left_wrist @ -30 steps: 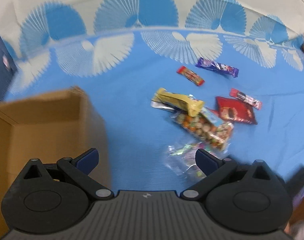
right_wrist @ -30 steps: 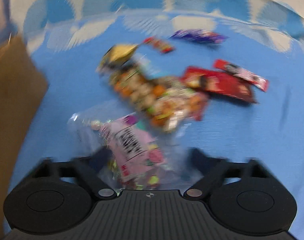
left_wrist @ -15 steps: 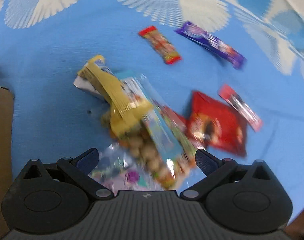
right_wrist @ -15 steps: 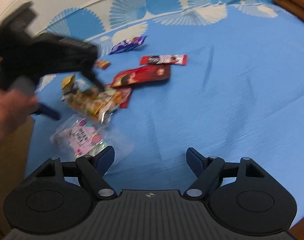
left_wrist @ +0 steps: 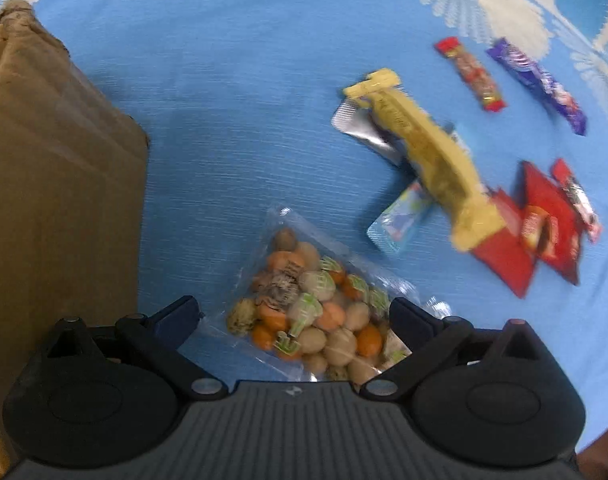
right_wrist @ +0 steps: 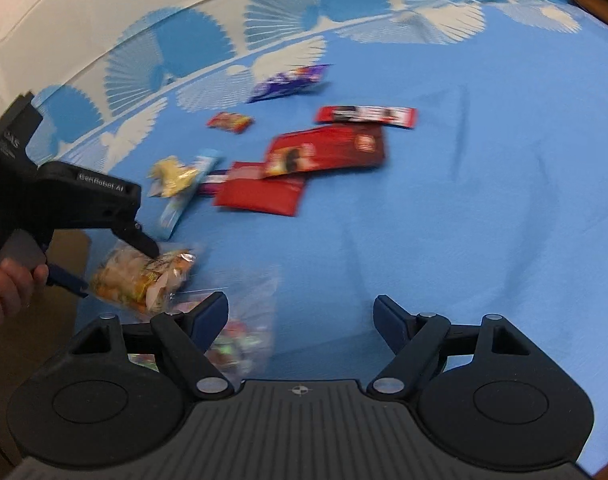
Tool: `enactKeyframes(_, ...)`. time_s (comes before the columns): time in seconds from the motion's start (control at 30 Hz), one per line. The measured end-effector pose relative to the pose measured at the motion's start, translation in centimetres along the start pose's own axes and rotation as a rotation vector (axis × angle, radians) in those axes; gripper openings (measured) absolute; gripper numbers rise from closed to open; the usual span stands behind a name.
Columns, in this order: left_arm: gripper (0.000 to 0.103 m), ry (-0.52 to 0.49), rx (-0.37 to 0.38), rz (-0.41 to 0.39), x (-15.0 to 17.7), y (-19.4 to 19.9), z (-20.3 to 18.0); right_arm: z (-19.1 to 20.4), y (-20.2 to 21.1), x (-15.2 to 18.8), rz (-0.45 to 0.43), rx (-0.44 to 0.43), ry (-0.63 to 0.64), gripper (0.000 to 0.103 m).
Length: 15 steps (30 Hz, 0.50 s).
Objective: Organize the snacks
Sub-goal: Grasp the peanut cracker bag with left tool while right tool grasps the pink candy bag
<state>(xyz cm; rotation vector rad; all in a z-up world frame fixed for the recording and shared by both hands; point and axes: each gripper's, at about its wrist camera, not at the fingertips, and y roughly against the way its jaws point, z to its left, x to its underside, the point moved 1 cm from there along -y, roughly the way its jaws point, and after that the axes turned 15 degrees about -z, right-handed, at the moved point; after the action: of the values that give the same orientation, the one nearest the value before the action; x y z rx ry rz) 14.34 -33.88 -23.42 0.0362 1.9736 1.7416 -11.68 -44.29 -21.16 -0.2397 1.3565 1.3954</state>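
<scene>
Over the candy bag (left_wrist: 312, 312): left gripper (left_wrist: 294, 312) spread, straddling it | right gripper (right_wrist: 300, 314) opening (nothing between)

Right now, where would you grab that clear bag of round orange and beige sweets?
Across its bulging middle, coming straight down from above. The bag of sweets lies flat on the blue cloth, too flat for a sideways approach, and the left gripper hangs over it with its open fingers on either side.

Left gripper (left_wrist: 292, 314) points down, jaws wide; right gripper (right_wrist: 302, 314) (tilted downward) opening.
</scene>
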Motion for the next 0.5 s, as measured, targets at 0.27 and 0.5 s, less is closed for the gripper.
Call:
enactKeyframes(0.27, 0.103, -0.074, 0.014, -0.037, -2.1, 1.8, -1.8, 6.0, 0.0, 0.5, 0.065, -0.184, 0.392, 0.099)
enactKeyframes(0.5, 0.103, -0.11, 0.029, -0.049, -3.2, 3.9, -1.9, 9.8, -2.2, 4.3, 0.197, -0.281, 0.887, 0.103)
